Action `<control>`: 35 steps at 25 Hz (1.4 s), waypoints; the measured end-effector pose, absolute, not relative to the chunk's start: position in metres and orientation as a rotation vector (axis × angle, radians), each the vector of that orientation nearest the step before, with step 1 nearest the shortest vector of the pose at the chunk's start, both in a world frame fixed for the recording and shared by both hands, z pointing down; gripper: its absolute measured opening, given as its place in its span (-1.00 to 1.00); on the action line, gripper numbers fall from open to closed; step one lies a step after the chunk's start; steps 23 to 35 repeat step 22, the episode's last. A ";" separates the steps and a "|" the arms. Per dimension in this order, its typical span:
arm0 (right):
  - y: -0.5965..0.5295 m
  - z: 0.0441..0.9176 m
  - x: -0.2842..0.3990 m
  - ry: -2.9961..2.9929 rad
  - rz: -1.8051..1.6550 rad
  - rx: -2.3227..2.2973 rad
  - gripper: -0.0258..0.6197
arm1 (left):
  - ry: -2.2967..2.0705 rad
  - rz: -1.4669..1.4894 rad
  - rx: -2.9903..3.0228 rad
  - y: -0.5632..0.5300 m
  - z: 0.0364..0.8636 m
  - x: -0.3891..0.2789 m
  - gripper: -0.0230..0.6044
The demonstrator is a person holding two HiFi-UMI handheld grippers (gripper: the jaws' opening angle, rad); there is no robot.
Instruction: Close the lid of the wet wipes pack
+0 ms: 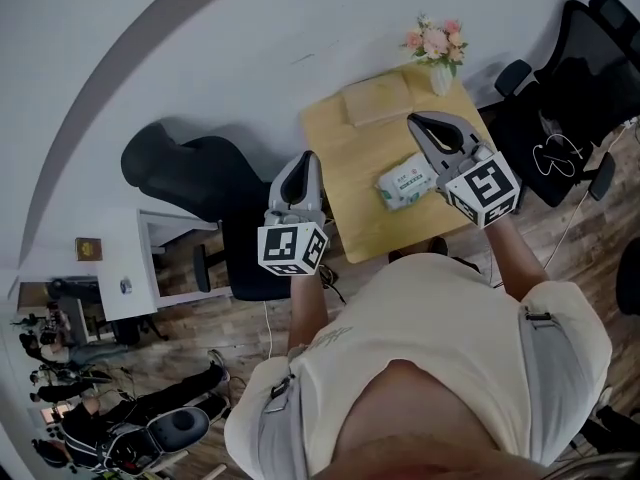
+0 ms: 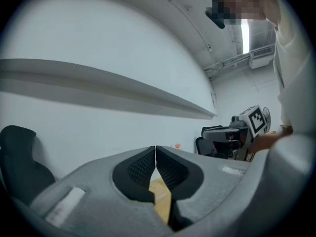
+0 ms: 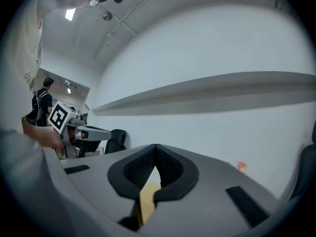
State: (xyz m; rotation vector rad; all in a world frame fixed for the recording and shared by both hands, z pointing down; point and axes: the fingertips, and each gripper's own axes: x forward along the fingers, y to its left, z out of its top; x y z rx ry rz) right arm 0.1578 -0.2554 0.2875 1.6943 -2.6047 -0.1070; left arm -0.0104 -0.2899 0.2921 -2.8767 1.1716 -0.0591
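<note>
The white and green wet wipes pack (image 1: 403, 183) lies on a small wooden table (image 1: 365, 203) in the head view, and I cannot tell how its lid stands. My right gripper (image 1: 414, 120) hovers above the pack, shut and empty, covering its right end. My left gripper (image 1: 308, 156) hangs over the table's left edge, also shut with nothing in it. In the left gripper view the pads (image 2: 143, 168) meet at my left gripper's (image 2: 156, 149) tip, which points at the white wall. My right gripper's (image 3: 155, 147) tips meet the same way. The pack is hidden in both gripper views.
A tan board (image 1: 378, 98) and a vase of pink flowers (image 1: 437, 53) sit at the table's far side. A black chair (image 1: 190, 173) stands left of the table, more black chairs (image 1: 570, 68) on the right, and a white cabinet (image 1: 130, 263) further left. People sit at the lower left.
</note>
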 end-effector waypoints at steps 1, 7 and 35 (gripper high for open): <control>-0.255 0.290 0.155 -2.602 -0.106 1.684 -0.92 | 1.181 -0.059 -2.878 -0.290 0.294 -0.013 -0.87; -0.261 0.301 0.149 -2.599 -0.069 1.648 -0.92 | 1.200 -0.056 -2.891 -0.294 0.301 -0.019 -0.87; -0.278 0.306 0.149 -2.570 -0.074 1.637 -0.92 | 1.193 -0.033 -2.919 -0.315 0.311 -0.019 -0.87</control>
